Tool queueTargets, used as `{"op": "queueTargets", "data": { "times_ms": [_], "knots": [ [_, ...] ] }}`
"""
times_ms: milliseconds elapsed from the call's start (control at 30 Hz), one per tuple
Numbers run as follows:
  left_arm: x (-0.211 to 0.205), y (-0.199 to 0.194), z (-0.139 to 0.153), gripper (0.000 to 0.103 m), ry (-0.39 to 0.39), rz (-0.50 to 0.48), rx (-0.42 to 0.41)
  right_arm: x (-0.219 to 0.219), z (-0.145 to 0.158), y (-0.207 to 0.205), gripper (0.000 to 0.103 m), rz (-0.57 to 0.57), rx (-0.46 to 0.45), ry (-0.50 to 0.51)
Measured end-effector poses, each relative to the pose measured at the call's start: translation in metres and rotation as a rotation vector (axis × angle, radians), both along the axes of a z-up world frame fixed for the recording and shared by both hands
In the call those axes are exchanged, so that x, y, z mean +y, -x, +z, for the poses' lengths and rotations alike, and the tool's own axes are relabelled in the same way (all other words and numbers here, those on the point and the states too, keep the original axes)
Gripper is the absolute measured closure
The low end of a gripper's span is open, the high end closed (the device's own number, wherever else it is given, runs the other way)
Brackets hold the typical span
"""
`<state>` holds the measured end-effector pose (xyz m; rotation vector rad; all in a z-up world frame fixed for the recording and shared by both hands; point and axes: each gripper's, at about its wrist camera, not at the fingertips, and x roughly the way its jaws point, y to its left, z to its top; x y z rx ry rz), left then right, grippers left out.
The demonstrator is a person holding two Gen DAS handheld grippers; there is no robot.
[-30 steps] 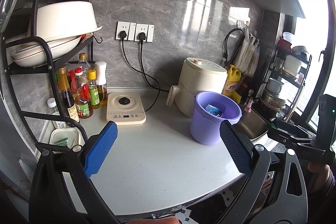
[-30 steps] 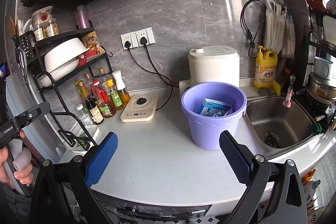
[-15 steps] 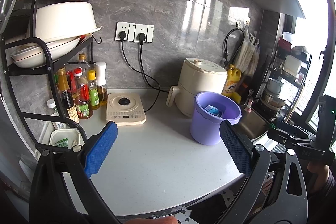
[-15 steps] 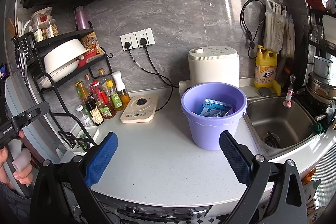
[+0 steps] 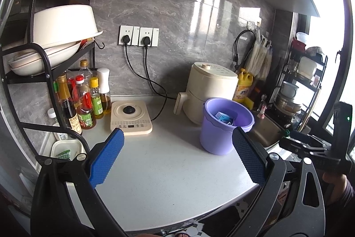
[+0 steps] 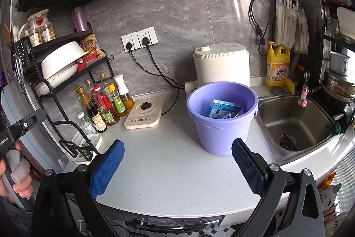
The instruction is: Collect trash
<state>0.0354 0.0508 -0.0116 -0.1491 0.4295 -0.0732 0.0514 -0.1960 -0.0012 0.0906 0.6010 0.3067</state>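
A purple bucket stands on the white counter next to the sink; it also shows in the left wrist view. Inside it lie a blue and white box and some crumpled wrappers; the box also shows in the left wrist view. My right gripper is open and empty, held above the counter's front edge, short of the bucket. My left gripper is open and empty, held over the counter to the left of the bucket.
A cream air fryer stands behind the bucket. A cream induction hob and several sauce bottles sit at the left under a black dish rack. A steel sink is at the right. A yellow detergent bottle stands behind it.
Both grippers have drawn back very slightly from the counter. Nothing else has moved.
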Motion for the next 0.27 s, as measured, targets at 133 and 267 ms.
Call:
{"op": "queueTargets", "data": {
  "times_ms": [133,267],
  "knots": [
    [-0.0007,0.0012,-0.0007,0.006,0.007,-0.005,-0.011,-0.0037,-0.0019,0.0021,0.008,-0.009,0.0,0.01],
    [0.0028,0.0001,-0.0019,0.006,0.004,0.004,-0.003,-0.0079,-0.0053,-0.0026,0.008,-0.031,0.021,-0.003]
  ]
}}
